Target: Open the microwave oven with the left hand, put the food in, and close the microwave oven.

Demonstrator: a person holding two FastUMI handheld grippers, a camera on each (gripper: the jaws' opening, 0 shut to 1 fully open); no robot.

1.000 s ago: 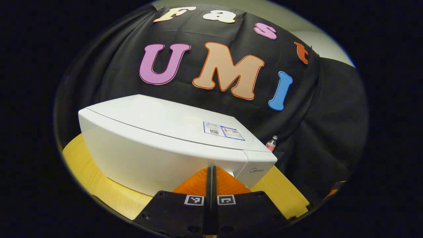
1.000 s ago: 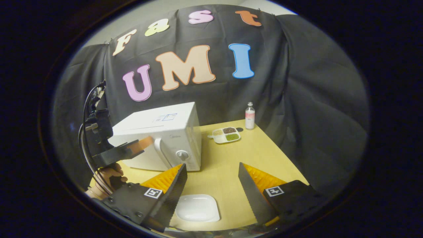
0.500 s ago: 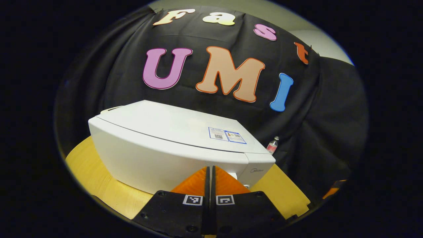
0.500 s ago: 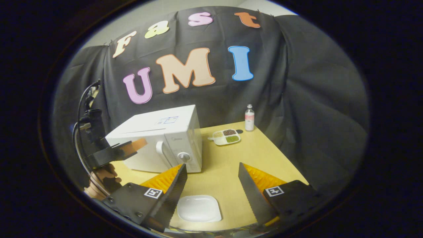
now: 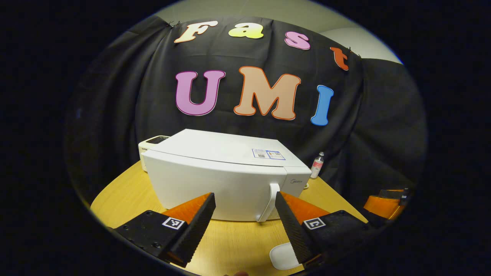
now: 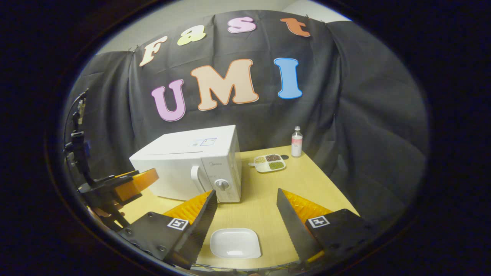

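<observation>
The microwave (image 5: pixel 226 180) stood shut on the yellow table (image 6: pixel 303 188), its door handle (image 5: pixel 269 201) upright at the door's right edge and the dial (image 6: pixel 221 184) on the panel just beside it.

Nearest in the left gripper view, the left gripper (image 5: pixel 245 209) hung with its jaws spread wide and nothing between them, clear of the microwave's front; the handle showed in the gap, close to the right-hand finger. A white plate (image 5: pixel 282 257) lay on the table low in that view, partly hidden by that finger. At the right edge an orange and black form, likely the right gripper (image 5: pixel 385 203), showed dimly.

In the right gripper view the right gripper (image 6: pixel 246 209) was likewise spread and empty, held above the plate (image 6: pixel 235 243), which sat on the table's near part between its fingers. The left gripper (image 6: pixel 130 184) showed at the left, short of the microwave's door and apart from it.

Farther back, to the right of the microwave, a divided tray of food (image 6: pixel 269 163) lay on the table, with a small bottle (image 6: pixel 296 142) behind it near the black cloth. Behind the microwave's left end a small white device (image 5: pixel 151 143) peeked out.
</observation>
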